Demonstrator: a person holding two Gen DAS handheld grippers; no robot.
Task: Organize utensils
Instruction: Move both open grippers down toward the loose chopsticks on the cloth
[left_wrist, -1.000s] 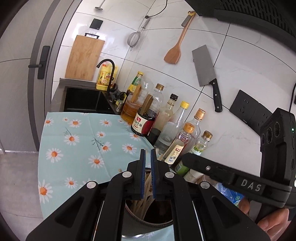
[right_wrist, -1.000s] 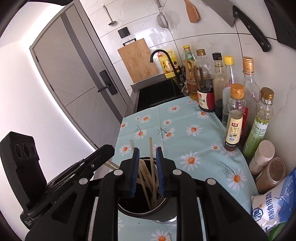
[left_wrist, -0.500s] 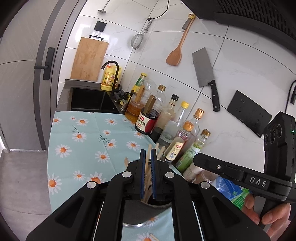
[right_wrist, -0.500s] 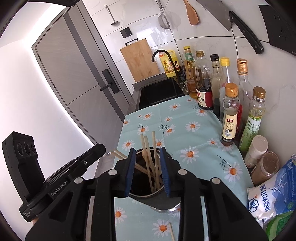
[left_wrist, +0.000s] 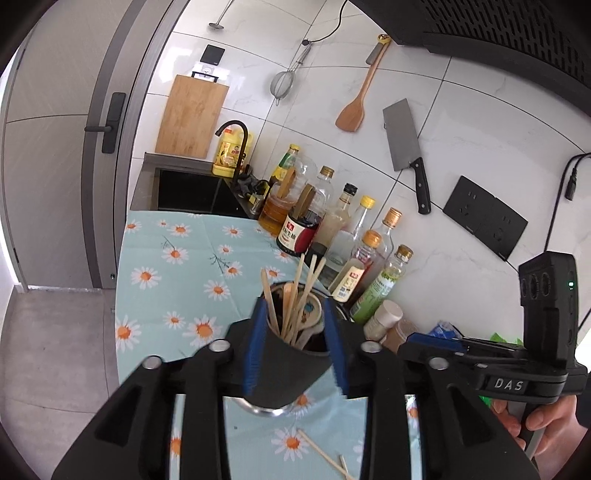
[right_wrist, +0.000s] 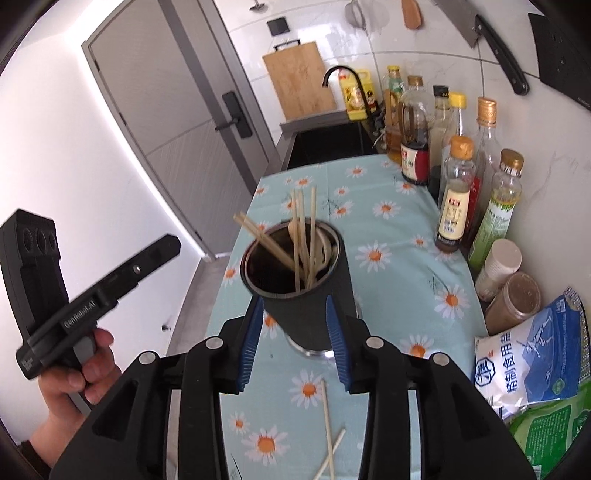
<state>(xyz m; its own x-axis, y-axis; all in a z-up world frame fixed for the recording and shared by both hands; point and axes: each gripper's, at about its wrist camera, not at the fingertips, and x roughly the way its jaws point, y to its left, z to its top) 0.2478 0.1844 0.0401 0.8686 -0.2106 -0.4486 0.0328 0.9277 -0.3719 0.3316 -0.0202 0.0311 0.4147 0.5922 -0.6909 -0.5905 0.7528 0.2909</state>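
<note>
A dark utensil cup with a metal base stands on the daisy-print cloth. It holds several wooden chopsticks and a spoon. My left gripper has its jaws opening; the cup shows between the blue pads but lies ahead of them, untouched. In the right wrist view the same cup stands just beyond my right gripper, whose jaws are opening too, with nothing pressed between them. Loose chopsticks lie on the cloth in front of the cup.
Sauce and oil bottles line the tiled wall on the right, with two spice jars and a salt bag nearer. A black sink and cutting board stand beyond. The cloth's left edge drops to the floor.
Both grippers have drawn back from over the cup, which now shows whole in front of them. Both pairs of jaws have spread apart from nearly shut.
</note>
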